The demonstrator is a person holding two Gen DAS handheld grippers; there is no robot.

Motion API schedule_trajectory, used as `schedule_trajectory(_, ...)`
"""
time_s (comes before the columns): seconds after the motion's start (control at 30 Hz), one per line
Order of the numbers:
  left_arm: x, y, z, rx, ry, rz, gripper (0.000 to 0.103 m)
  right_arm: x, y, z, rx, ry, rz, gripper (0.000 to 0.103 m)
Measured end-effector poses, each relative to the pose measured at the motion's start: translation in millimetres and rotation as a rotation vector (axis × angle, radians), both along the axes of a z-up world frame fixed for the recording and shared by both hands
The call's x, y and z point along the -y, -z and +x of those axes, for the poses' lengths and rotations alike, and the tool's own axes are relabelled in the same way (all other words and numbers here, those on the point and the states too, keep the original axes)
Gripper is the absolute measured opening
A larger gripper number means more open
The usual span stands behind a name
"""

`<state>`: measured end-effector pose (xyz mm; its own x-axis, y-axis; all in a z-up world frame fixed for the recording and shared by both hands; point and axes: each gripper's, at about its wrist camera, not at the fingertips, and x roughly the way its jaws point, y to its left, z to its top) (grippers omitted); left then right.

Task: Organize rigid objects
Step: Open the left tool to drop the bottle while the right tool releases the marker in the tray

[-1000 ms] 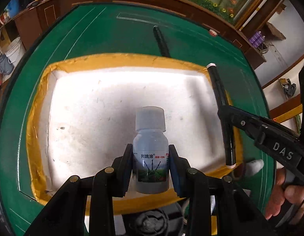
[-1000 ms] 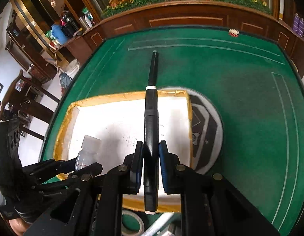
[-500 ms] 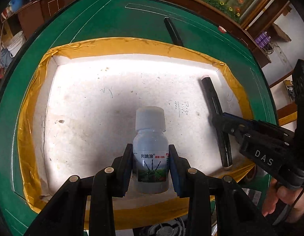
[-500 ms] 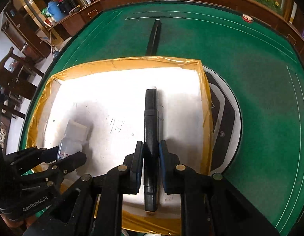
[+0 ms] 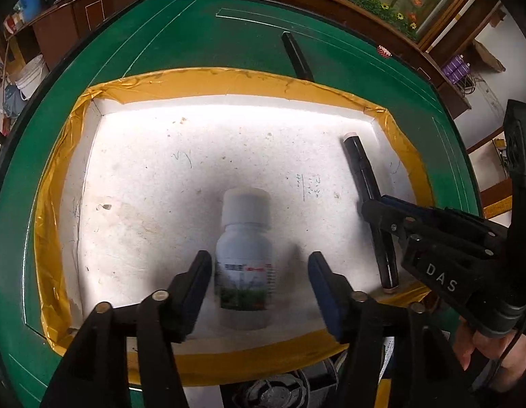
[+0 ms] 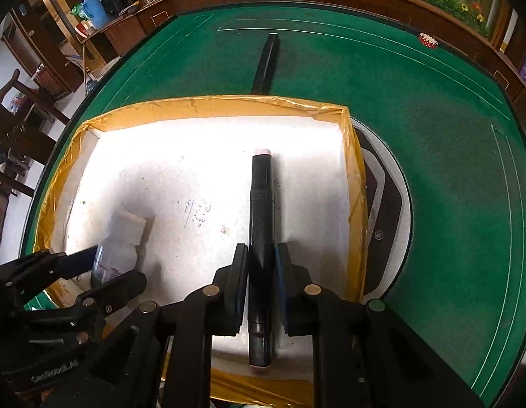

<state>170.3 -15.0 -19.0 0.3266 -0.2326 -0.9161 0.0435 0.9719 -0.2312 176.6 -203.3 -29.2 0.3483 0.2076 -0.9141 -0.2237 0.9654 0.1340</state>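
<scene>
- My left gripper (image 5: 259, 284) has just been opening; its jaws stand apart, clear of the white bottle (image 5: 244, 265) between them, inside the yellow-rimmed tray (image 5: 228, 81).
- My right gripper (image 6: 260, 277) clamps a black marker (image 6: 261, 224) low over the tray's right side.

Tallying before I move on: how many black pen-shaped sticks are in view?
2. One black stick is in the right claw, over the tray. The other stick lies on the green table beyond it. None seems hidden.
</scene>
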Motion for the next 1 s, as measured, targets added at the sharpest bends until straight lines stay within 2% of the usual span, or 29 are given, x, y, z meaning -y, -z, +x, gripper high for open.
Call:
schedule_trajectory(0.07,-0.9,-1.9,-0.6,0.004,-0.007,0.001,0.07,1.7,-1.0,0.4,0.0,0.002,-0.002,0.017)
schedule_trajectory(0.2,-5.5,-5.6,-3.6,0.006,-0.03,0.004,0.074,4.5,-9.6,-1.0,0.029,0.006,-0.002,0.045)
schedule_trajectory(0.37,-11.3,-11.5,-9.2,0.014,-0.057,0.003,0.074,3.8,-23.5,-3.9,0.062,-0.005,0.006,0.048)
schedule_trajectory(0.53,-15.3,-24.2,-18.4,0.034,-0.081,0.001,0.074,4.3,-38.5,-9.2,0.096,-0.013,0.021,0.058)
schedule_trajectory(0.73,-21.9,-43.9,-38.0,0.071,-0.117,-0.009,0.079,9.1,-57.6,-21.4,0.131,-0.015,0.054,0.071)
schedule_trajectory(0.87,-24.3,-50.9,-56.0,0.081,-0.129,-0.01,0.079,17.5,-65.4,-35.6,0.133,-0.005,0.093,0.078)
schedule_trajectory(1.0,-24.0,-51.4,-75.9,0.079,-0.137,-0.004,0.079,23.0,-64.8,-54.6,0.117,-0.012,0.123,0.079)
